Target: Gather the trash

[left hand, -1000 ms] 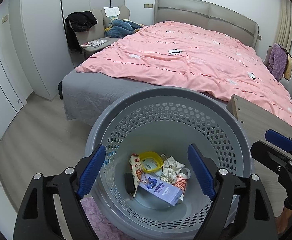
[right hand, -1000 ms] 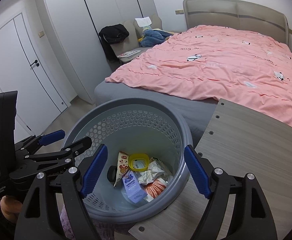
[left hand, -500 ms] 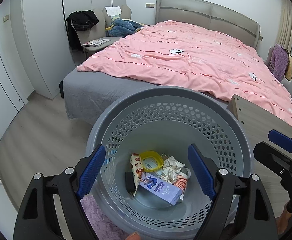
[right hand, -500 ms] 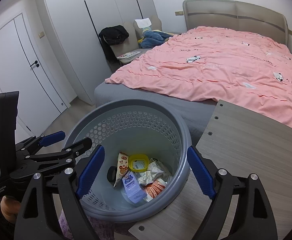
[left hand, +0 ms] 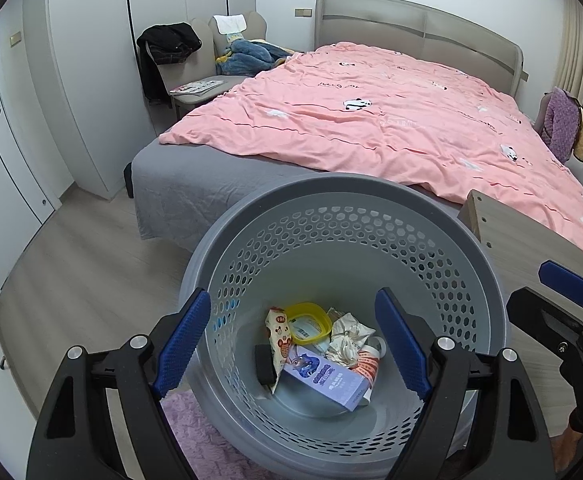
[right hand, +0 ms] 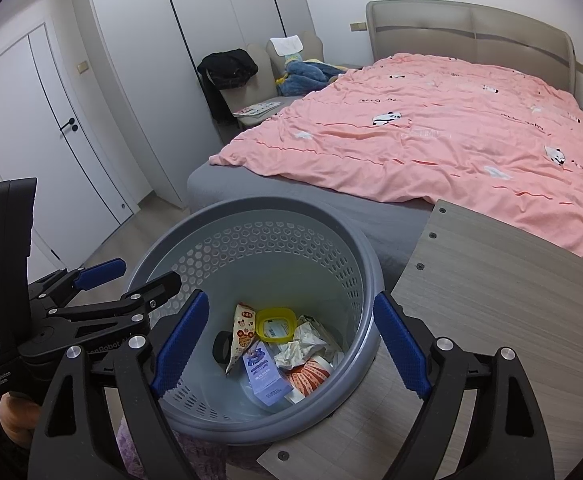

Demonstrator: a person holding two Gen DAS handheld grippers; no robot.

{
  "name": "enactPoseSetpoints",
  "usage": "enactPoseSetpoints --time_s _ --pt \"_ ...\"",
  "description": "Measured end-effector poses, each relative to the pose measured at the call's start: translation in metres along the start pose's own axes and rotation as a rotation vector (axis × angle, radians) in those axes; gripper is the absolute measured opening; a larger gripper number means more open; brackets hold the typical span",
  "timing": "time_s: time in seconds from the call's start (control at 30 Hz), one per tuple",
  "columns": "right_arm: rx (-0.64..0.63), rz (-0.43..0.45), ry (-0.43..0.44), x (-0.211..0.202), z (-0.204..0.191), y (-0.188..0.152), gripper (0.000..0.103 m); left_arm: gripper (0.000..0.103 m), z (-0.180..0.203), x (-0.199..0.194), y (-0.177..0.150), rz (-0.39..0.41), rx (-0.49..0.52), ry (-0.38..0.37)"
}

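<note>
Basically, trash [left hand: 319, 350] sits at the bottom of the grey perforated basket [left hand: 343, 188], straight below both tools. Left tool [left hand: 293, 340] and right tool [right hand: 291, 340] hang spread wide, empty; left more centred, table [right hand: 511, 280] to the right.

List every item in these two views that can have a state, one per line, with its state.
left tool: open, empty
right tool: open, empty
basket: upright, holding trash
purple carton: lying flat in basket
yellow lid: in basket
wardrobe door: closed
</note>
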State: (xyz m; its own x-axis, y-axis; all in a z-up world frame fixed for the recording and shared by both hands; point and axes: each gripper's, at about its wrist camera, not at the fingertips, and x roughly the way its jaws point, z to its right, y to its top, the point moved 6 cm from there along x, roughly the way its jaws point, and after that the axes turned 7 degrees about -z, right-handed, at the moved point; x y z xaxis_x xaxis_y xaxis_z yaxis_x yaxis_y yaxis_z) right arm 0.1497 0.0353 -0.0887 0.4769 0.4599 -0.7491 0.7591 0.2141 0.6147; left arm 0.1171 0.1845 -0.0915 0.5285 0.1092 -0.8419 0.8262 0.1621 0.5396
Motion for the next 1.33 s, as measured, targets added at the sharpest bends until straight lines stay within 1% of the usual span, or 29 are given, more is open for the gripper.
enactPoseSetpoints --time_s 1.33 --pt "-0.008 -0.002 -0.003 0.0003 -0.0021 -0.002 0.083 0.081 -0.0021 -0.0018 0.0002 0.004 0.002 0.004"
